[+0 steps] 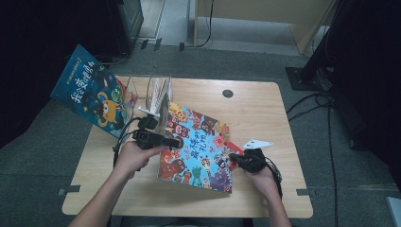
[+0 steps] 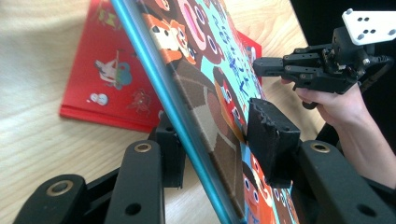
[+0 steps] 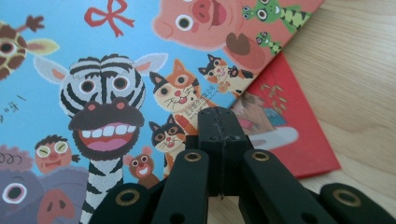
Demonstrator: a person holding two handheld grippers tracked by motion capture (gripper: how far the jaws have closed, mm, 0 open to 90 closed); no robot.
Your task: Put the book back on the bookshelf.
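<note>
At table centre, the blue picture book, crowded with cartoon animals, tilts over a red book. From nine o'clock the left gripper straddles its edge, jaws spread; at three o'clock the right gripper is pressed together.

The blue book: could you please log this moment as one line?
left gripper: fingers astride blue book edge, lifted off red book | right gripper: shut, at opposite edge
</note>
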